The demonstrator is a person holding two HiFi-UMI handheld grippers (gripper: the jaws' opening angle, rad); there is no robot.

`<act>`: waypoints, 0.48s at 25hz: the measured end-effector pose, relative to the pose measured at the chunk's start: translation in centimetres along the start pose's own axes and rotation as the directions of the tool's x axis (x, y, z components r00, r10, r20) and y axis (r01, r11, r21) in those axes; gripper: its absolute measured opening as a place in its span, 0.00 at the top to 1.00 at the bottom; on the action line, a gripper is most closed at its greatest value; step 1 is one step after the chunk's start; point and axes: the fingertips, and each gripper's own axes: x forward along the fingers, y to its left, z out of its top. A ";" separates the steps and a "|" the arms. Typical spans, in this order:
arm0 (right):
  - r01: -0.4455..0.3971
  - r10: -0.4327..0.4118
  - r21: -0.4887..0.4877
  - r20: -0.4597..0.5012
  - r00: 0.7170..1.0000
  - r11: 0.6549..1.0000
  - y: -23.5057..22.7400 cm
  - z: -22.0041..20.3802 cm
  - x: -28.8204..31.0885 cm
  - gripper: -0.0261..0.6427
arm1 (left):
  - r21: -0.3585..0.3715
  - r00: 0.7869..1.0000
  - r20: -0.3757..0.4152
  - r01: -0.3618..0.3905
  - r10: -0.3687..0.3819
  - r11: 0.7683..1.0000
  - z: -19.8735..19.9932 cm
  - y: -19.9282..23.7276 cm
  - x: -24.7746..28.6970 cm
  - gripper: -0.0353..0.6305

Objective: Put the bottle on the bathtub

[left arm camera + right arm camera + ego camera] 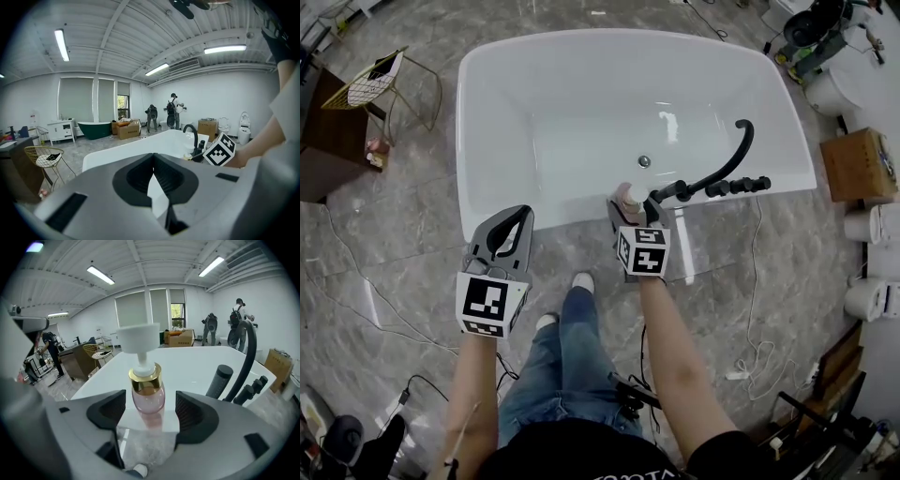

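A pink pump bottle (148, 392) with a gold collar and white pump head stands upright on the white bathtub's near rim (140, 420). My right gripper (150, 417) is open around it, with a gap on each side of the bottle. In the head view the bottle (627, 198) sits just beyond the right gripper (634, 214), beside the black faucet (727, 173). My left gripper (508, 232) hovers shut and empty over the floor in front of the bathtub (487, 141). Its jaws meet in a line in the left gripper view (153, 161).
A gold wire chair (380, 80) and a dark cabinet (323, 141) stand left of the tub. At the right are a cardboard box (858, 164) and white toilets (867, 300). Cables (750, 361) lie on the marble floor. People (173, 110) stand far back.
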 end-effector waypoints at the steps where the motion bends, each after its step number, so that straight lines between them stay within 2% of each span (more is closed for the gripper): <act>1: 0.005 -0.005 0.005 0.009 1.000 1.000 0.1 0.2 -0.7 0.48 | 0.003 1.000 0.010 0.005 -0.005 1.000 0.3 -0.2 -0.4 0.93; 12: 0.077 -0.078 0.013 0.119 0.990 0.997 3.7 3.1 -11.8 0.48 | 0.022 0.989 0.139 0.041 -0.044 0.999 4.5 -1.8 -7.7 0.93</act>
